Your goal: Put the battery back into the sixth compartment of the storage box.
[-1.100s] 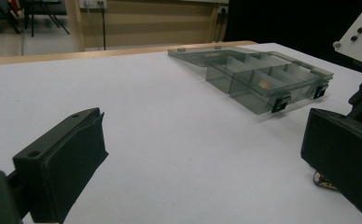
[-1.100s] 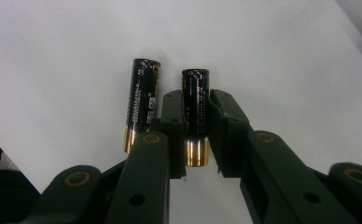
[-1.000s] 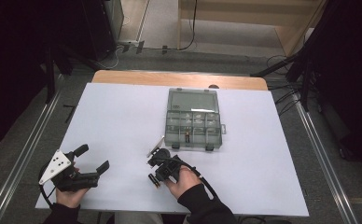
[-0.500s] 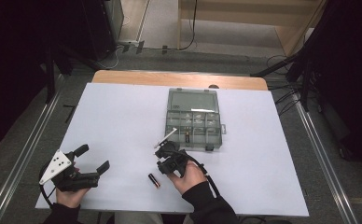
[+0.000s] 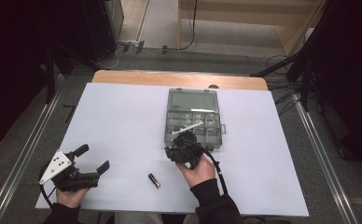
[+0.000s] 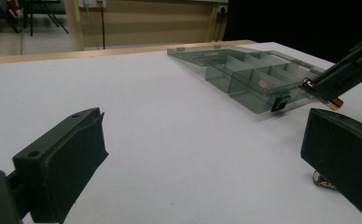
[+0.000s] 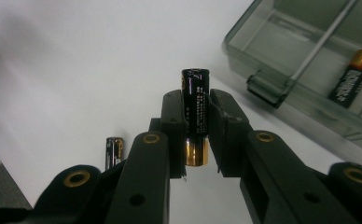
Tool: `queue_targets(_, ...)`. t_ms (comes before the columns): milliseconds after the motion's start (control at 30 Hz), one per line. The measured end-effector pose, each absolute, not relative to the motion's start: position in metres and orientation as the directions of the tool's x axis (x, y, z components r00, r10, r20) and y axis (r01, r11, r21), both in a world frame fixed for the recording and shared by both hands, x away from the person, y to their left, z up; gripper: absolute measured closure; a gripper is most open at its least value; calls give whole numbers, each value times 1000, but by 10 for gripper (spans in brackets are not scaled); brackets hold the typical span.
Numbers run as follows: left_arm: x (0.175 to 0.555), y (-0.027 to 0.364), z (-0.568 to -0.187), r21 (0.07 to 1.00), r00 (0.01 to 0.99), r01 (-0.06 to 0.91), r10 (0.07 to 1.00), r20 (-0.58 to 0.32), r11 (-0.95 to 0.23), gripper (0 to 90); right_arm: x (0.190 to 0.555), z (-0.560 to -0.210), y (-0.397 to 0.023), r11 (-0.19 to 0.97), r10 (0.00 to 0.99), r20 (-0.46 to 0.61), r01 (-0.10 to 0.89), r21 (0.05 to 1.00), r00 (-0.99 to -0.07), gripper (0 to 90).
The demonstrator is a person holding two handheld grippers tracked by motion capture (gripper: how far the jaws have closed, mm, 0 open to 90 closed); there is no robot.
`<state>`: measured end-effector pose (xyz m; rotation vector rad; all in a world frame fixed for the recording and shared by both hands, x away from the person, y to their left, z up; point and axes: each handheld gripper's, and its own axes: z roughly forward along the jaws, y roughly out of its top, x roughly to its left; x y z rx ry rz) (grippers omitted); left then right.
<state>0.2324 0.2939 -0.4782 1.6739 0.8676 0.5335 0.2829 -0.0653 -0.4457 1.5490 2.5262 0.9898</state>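
Right gripper [image 7: 195,135]: jaws clamped on a black-and-gold battery [image 7: 195,112], which stands upright between the pads, black end above the jaw tips, gold end below them. In the high view this gripper [image 5: 183,150] sits at the near edge of the compartment box [image 5: 194,122], just short of its front wall.

Left gripper [image 6: 202,154]: jaws wide apart, nothing between them. In the high view it [image 5: 79,169] sits near the table's front left corner, well apart from everything else.

Behind and to the left of the right jaws, a second battery [image 7: 114,151] lies loose on the white table [image 5: 123,121]; in the high view it [image 5: 154,180] rests between the two grippers, nearer the right one.

Ahead and to the right of the right jaws, the box stands open, latch [image 7: 265,91] on its near wall, with a third battery [image 7: 354,77] in one compartment. The lid [image 5: 191,99] lies flat beyond the tray.

Open room: broad bare tabletop ahead of the left gripper up to the wooden far edge [image 5: 179,79]; clear strips to either side of the box
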Motion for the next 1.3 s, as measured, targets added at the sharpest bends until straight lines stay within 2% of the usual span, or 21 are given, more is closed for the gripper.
queue_targets(333,232,294,-478,957,628,269,774,-88,-110,0,294,-441,-97,179,802,402,820,544,-442,775)
queue_targets(767,233,294,-478,956,629,270,773,-88,-112,0,308,-445,-124,58,820,446,827,559,-359,775)
queue_targets(967,233,293,-478,956,630,270,772,-88,-112,0,319,-452,-133,4,826,472,842,540,-307,775)
queue_targets(1167,233,294,-478,956,630,272,772,-89,-112,0,331,-461,-142,-93,800,553,861,500,-235,775)
queue_targets(1300,233,294,-479,955,631,275,771,-89,-115,0,336,-464,-142,-113,771,597,875,471,-221,774)
